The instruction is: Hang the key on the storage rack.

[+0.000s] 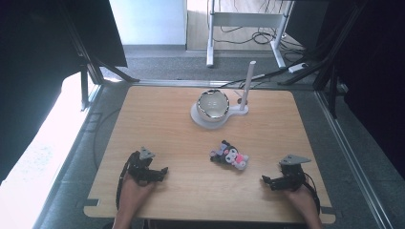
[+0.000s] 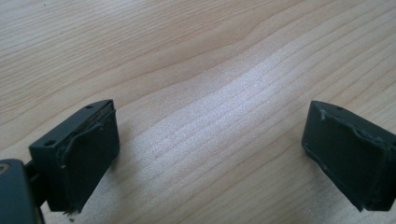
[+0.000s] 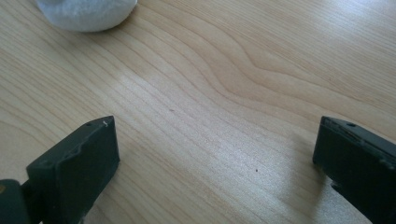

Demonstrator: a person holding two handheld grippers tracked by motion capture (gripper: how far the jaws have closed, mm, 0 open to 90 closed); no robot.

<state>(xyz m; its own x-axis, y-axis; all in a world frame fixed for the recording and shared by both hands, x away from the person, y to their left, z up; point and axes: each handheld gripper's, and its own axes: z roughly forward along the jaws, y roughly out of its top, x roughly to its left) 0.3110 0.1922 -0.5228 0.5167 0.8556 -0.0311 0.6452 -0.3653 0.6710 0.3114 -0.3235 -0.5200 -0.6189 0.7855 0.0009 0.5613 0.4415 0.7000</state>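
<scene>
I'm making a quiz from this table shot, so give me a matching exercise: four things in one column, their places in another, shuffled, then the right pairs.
Things:
1. plush toy
2. bowl
3. left tongs
4. right tongs

Places:
A. near edge of the table, at the person's right
B. far middle, on a white base with an upright post
C. near edge, at the person's left
D. table middle, between both tongs

Pairs: 1-D, 2-B, 3-C, 4-A
</scene>
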